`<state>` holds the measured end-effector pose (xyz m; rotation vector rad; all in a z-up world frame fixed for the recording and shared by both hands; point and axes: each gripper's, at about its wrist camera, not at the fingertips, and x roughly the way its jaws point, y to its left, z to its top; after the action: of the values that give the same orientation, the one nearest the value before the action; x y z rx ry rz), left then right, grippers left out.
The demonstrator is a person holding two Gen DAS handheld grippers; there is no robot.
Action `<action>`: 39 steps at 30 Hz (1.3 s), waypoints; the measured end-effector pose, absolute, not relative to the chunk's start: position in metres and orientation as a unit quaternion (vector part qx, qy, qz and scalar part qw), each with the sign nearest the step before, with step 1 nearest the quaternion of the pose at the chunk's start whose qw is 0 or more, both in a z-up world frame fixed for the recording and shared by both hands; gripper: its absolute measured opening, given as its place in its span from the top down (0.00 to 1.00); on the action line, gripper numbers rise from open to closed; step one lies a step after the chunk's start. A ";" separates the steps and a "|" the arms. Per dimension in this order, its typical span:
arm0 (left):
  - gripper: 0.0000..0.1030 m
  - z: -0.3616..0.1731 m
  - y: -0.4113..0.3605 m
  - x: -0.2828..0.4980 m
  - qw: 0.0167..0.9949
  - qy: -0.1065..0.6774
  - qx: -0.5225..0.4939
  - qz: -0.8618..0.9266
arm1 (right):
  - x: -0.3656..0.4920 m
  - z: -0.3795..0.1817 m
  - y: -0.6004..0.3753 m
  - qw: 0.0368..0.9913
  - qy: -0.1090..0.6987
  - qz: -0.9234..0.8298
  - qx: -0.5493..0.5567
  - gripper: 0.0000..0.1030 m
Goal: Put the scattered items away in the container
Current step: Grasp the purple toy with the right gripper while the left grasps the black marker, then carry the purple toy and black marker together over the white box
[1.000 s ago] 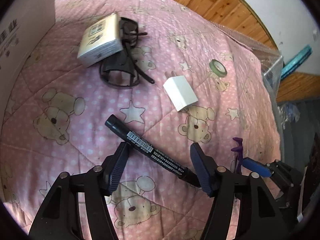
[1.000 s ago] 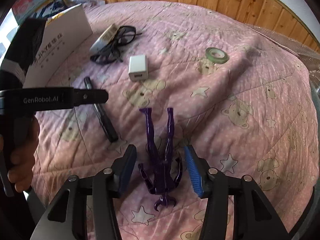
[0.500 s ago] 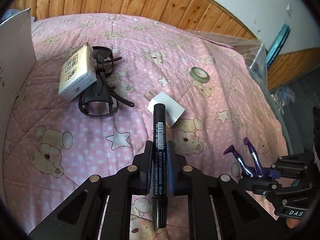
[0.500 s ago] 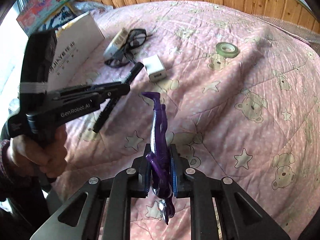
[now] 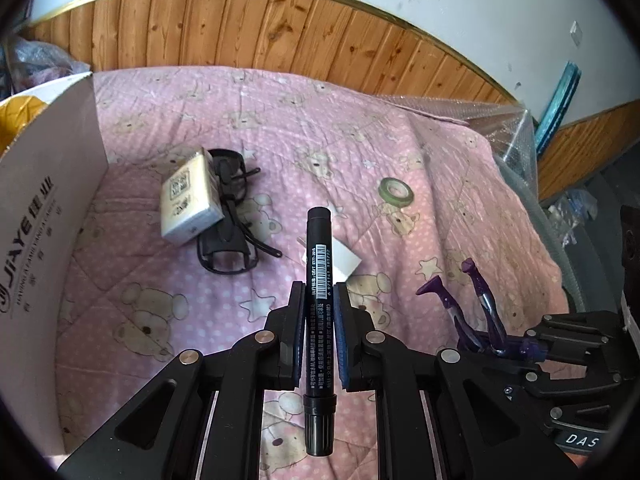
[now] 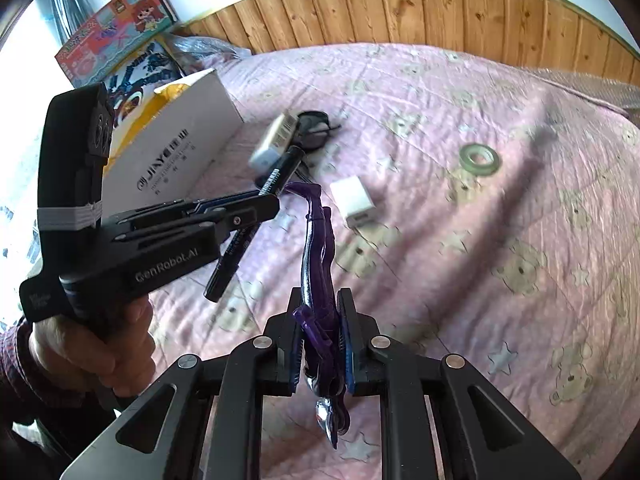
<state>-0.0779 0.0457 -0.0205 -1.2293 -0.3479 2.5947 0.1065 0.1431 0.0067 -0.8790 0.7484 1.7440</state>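
Note:
My left gripper (image 5: 318, 300) is shut on a black marker (image 5: 318, 264) and holds it above the pink quilt. My right gripper (image 6: 320, 312) is shut on a purple figurine (image 6: 316, 248), also lifted; the figurine shows in the left wrist view (image 5: 472, 304) at the right. The white cardboard box (image 5: 44, 216) stands at the left, also seen in the right wrist view (image 6: 176, 148). On the quilt lie a white charger (image 6: 358, 202), a green tape roll (image 6: 479, 159), black glasses (image 5: 228, 232) and a small white pack (image 5: 190, 196) resting on them.
The pink bear-print quilt (image 5: 360, 140) covers the bed. A wooden wall panel (image 5: 280, 36) runs behind it. Clear plastic wrap (image 5: 512, 140) hangs at the bed's right edge. Colourful boxes (image 6: 116, 36) stand behind the cardboard box.
Both grippers closed on their items and lifted them: the left took the marker off the quilt, the right took the figurine. Both have since risen higher and moved toward the box.

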 end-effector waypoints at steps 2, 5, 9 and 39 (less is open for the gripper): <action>0.87 -0.014 0.040 -0.076 0.118 -0.120 -0.417 0.893 | 0.098 0.011 0.146 0.501 0.302 0.726 -0.361 0.84; 0.87 -0.006 0.032 -0.073 0.110 -0.121 -0.412 0.896 | 0.085 0.017 0.149 0.501 0.294 0.733 -0.354 0.84; 0.87 0.007 0.021 -0.068 0.098 -0.122 -0.400 0.903 | 0.074 0.025 0.149 0.505 0.283 0.740 -0.342 0.83; 0.87 0.092 -0.081 -0.023 0.080 -0.201 -0.286 0.934 | -0.008 0.075 0.137 0.513 0.191 0.791 -0.272 0.83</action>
<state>-0.0234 -0.0807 0.0921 -0.8551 -0.6020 2.7924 -0.0082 0.1366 0.0749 -0.6548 0.4600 1.9022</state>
